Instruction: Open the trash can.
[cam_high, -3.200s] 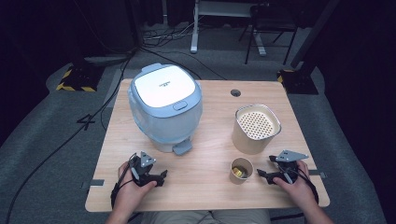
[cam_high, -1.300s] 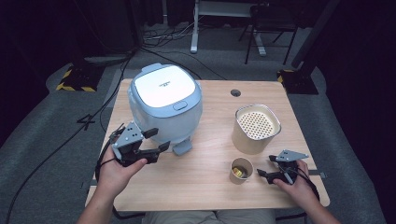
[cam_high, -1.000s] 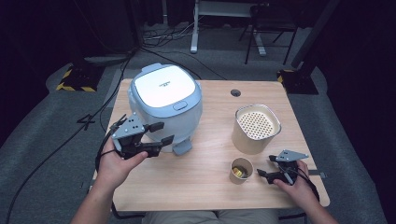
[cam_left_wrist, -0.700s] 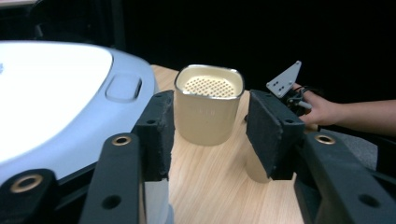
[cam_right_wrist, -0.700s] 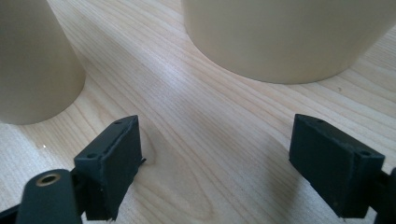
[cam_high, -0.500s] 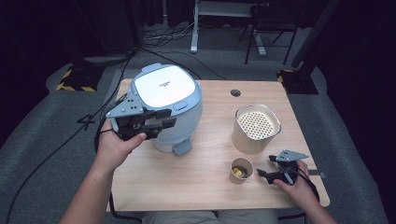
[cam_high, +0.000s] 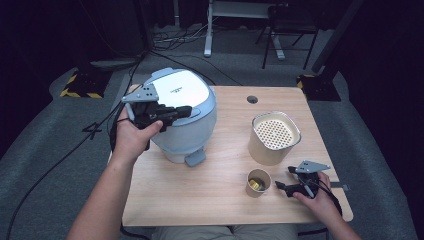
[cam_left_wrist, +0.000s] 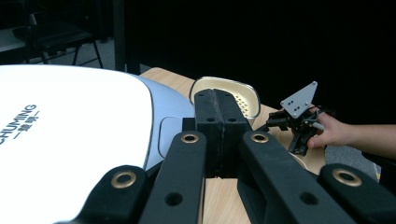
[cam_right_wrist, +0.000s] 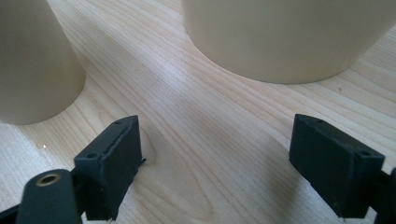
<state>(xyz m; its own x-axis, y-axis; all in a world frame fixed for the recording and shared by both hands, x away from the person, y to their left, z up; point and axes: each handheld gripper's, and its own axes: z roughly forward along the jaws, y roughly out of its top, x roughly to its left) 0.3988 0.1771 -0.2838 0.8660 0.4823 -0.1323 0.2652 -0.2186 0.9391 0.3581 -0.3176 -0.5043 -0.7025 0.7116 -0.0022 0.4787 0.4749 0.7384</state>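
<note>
A white and pale-blue rice cooker (cam_high: 177, 115) with its lid down stands at the table's left; its white lid (cam_left_wrist: 70, 140) is close below in the left gripper view. My left gripper (cam_high: 185, 111) hovers over the lid's near left side. Its jaws (cam_left_wrist: 222, 107) have just been closing and now press together with nothing between them. My right gripper (cam_high: 280, 187) rests low at the front right, open over bare wood (cam_right_wrist: 219, 135), just right of a small beige cup (cam_high: 258, 182).
A tall beige pot (cam_high: 275, 137) with a perforated insert stands behind the small cup; both sit close ahead of the right gripper, the pot (cam_right_wrist: 289, 37) and the cup (cam_right_wrist: 32, 60). The wooden table (cam_high: 200, 200) has a cable hole at its far edge. Cables run on the floor at left.
My left hand has lifted from the table's front left up and away onto the cooker's lid, and its jaws have come together. The right hand has stayed put.
</note>
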